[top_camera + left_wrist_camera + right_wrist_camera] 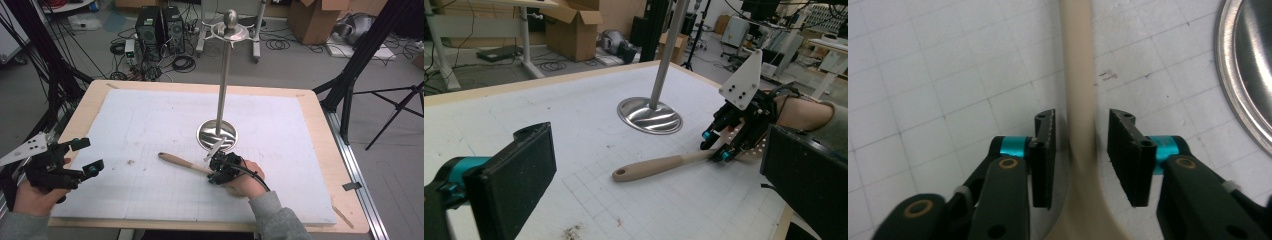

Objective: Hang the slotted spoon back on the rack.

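Observation:
A beige utensil with a long handle (pixel 182 162) lies flat on the white gridded board (pixel 150 115), its hole end pointing left. My right gripper (pixel 216 170) is down at the wider end of the handle. In the right gripper view the open jaws of that gripper (pixel 1080 145) straddle the handle (pixel 1079 75) with a small gap on each side. My left gripper (pixel 90 156) hovers open and empty at the board's left edge. From the left gripper view the utensil (pixel 654 167) and the right gripper (pixel 716 147) lie ahead, between the wide-apart jaws of the left gripper (pixel 661 175).
A tall metal stand rises from a round shiny base (pixel 217 134) just behind the right gripper; the base (pixel 649 115) is close to the utensil, and its rim (pixel 1248 75) is at the right. Cardboard boxes, cables and tripods stand on the floor beyond the table.

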Demonstrator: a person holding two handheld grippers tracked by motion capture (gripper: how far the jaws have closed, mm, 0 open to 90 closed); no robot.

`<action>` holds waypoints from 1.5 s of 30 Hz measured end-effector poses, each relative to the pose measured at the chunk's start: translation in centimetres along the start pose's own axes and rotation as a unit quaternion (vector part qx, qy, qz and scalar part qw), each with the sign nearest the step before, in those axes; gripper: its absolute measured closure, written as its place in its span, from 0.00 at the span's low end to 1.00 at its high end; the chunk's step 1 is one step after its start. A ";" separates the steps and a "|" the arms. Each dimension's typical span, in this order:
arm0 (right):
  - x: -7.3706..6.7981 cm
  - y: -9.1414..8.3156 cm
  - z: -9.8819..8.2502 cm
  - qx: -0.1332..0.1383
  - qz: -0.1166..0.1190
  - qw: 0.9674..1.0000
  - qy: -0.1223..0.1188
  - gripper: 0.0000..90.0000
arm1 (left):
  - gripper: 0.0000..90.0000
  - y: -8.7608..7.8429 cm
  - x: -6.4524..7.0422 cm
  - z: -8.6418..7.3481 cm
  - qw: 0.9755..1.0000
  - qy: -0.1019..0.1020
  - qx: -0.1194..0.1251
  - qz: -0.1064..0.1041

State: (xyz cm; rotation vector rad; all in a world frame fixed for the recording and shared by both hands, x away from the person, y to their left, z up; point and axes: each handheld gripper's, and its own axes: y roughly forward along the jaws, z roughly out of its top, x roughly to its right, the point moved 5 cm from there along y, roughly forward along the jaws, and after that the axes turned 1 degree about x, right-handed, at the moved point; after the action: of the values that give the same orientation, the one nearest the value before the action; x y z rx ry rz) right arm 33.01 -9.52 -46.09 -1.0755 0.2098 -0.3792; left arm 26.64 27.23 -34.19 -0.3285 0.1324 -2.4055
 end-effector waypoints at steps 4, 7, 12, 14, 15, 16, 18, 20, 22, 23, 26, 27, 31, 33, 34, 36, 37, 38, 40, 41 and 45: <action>0.1 -0.1 -0.1 -0.002 -0.002 1.000 0.005 0.85 | 0.02 -0.1 0.0 0.0 1.000 0.001 0.000 0.000; 0.3 -0.2 -0.2 -0.001 -0.003 1.000 0.013 0.86 | 0.02 0.0 0.0 0.0 1.000 0.000 0.001 0.000; 0.6 -0.5 -0.7 0.013 0.008 1.000 0.027 0.86 | 0.02 0.0 0.0 0.0 1.000 0.000 0.000 0.000; 0.8 -0.7 -0.9 0.020 0.012 0.999 0.030 0.87 | 0.02 0.0 0.0 0.0 1.000 0.000 0.000 -0.001; 0.9 -0.7 -1.0 0.021 0.013 0.999 0.032 0.87 | 0.02 0.0 0.0 0.0 1.000 0.000 0.000 -0.001; 1.0 -0.8 -1.2 0.022 0.015 0.999 0.032 0.87 | 0.02 0.1 0.0 0.0 1.000 0.000 -0.001 0.000; 1.1 -0.9 -1.4 0.022 0.017 0.999 0.034 0.87 | 0.02 0.1 0.0 0.0 1.000 -0.001 -0.001 0.000; 1.1 -1.1 -1.6 0.023 0.019 0.999 0.036 0.87 | 0.02 0.1 0.0 0.0 1.000 -0.001 -0.001 0.000; 1.3 -1.3 -1.7 0.029 0.023 0.999 0.034 0.87 | 0.02 0.1 0.0 0.0 1.000 -0.001 -0.001 0.000; 1.3 -1.3 -1.7 0.029 0.023 0.999 0.034 0.87 | 0.02 0.1 0.0 0.0 1.000 -0.001 -0.001 0.000; 1.4 -2.0 -1.9 0.048 0.034 0.997 0.040 0.87 | 0.02 0.1 0.0 -0.1 1.000 -0.001 -0.002 0.000; 1.4 -2.0 -1.9 0.048 0.034 0.997 0.040 0.87 | 0.02 0.1 0.0 -0.1 1.000 -0.001 -0.002 0.000; 1.5 -2.7 -1.9 0.067 0.037 0.997 0.033 0.87 | 0.02 0.2 -0.1 0.0 1.000 -0.002 -0.001 0.000; 1.6 -3.4 -2.0 0.081 0.040 0.995 0.036 0.87 | 0.02 0.2 -0.1 0.1 1.000 -0.001 0.000 -0.001; 1.7 -3.6 -2.0 0.085 0.041 0.995 0.038 0.87 | 0.02 0.2 -0.2 0.2 1.000 -0.001 0.001 -0.002; 1.9 -4.3 -2.2 0.096 0.040 0.994 0.037 0.87 | 0.02 0.3 -0.2 0.3 1.000 0.000 0.004 -0.004; 1.9 -4.3 -2.2 0.096 0.040 0.994 0.037 0.87 | 0.02 0.3 -0.2 0.3 1.000 0.000 0.004 -0.004; 2.1 -5.0 -2.4 0.111 0.041 0.992 0.040 0.87 | 0.02 0.3 -0.1 0.4 1.000 0.001 0.006 -0.005; 2.3 -5.8 -2.7 0.122 0.039 0.991 0.047 0.87 | 0.02 0.5 -0.1 0.5 1.000 0.005 0.005 -0.008; 2.5 -6.2 -2.8 0.129 0.036 0.990 0.049 0.87 | 0.02 0.6 0.0 0.4 1.000 0.009 0.004 -0.010; 2.8 -7.3 -3.2 0.147 0.036 0.987 0.049 0.87 | 0.02 0.9 0.1 0.4 1.000 0.016 0.001 -0.013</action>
State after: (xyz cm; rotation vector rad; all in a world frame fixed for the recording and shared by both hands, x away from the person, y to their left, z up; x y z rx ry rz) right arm 32.99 -16.28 -41.08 -0.7581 0.2699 -0.3849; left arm 27.25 26.50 -33.95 -0.2942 0.1415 -2.4376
